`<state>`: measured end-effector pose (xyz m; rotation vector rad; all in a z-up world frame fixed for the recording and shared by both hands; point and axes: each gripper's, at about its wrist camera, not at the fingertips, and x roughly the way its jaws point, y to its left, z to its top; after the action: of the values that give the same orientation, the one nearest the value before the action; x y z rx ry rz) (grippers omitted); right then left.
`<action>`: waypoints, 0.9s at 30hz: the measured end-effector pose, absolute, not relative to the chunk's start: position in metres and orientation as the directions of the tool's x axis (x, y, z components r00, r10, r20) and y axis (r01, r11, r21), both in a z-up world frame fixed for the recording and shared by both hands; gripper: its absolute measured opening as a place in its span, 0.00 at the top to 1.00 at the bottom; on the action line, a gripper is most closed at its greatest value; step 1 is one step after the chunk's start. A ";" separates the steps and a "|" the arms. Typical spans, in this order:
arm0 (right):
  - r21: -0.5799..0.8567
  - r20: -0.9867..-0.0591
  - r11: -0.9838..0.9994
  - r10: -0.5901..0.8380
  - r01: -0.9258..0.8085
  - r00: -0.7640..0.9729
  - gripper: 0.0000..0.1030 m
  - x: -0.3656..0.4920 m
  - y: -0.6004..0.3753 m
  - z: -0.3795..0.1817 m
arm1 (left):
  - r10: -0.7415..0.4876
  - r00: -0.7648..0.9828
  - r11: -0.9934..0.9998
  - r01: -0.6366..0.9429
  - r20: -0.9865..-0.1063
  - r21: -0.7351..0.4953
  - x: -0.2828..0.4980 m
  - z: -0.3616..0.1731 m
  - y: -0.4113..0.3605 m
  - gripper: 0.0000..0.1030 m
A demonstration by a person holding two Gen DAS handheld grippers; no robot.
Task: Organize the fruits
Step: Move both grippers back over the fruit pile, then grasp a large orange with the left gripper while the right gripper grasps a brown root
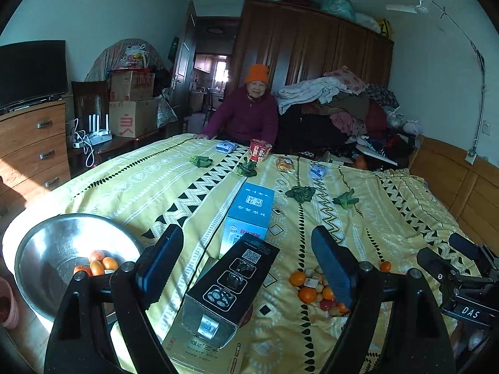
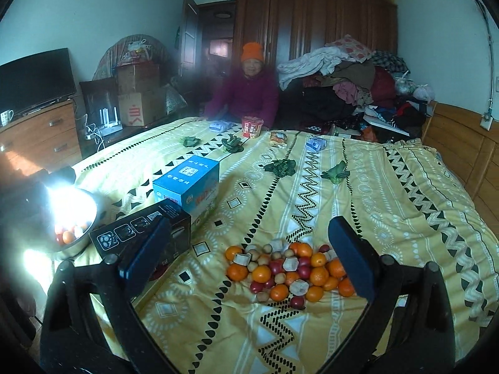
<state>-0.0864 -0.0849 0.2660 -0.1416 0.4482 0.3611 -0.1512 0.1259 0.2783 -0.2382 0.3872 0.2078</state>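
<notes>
Both the left gripper and right gripper gape empty — round fruit, lower centre, could roll off the sloping bedspread when nudged.

A bed under a yellow patterned sheet carries a fruit pile, a blue box, a black box, scattered greens, snack packets, a red cup and a steel bowl at its left edge.

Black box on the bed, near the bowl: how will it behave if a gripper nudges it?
The black box is long and narrow, propped on another box, so it probably slides or tips off. Its glossy faces look slippery. Likely stiff cardboard.
</notes>
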 end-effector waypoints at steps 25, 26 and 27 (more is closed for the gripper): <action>0.239 -0.725 0.914 0.392 -0.327 0.566 0.25 -0.060 -0.215 0.113 | -0.229 0.636 0.958 0.012 -0.737 -0.287 0.017 0.080 0.019 0.45; 0.245 -0.733 0.916 0.389 -0.317 0.559 0.25 -0.056 -0.218 0.108 | -0.225 0.627 0.959 0.008 -0.745 -0.283 0.027 0.071 0.019 0.45; 0.251 -0.741 0.918 0.386 -0.306 0.550 0.25 -0.052 -0.221 0.102 | -0.224 0.622 0.960 0.009 -0.750 -0.279 0.035 0.064 0.018 0.45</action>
<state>-0.0518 -0.2212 0.1022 0.0961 0.9001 0.4099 0.0347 0.0183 0.0641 -0.2595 0.8921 -0.1357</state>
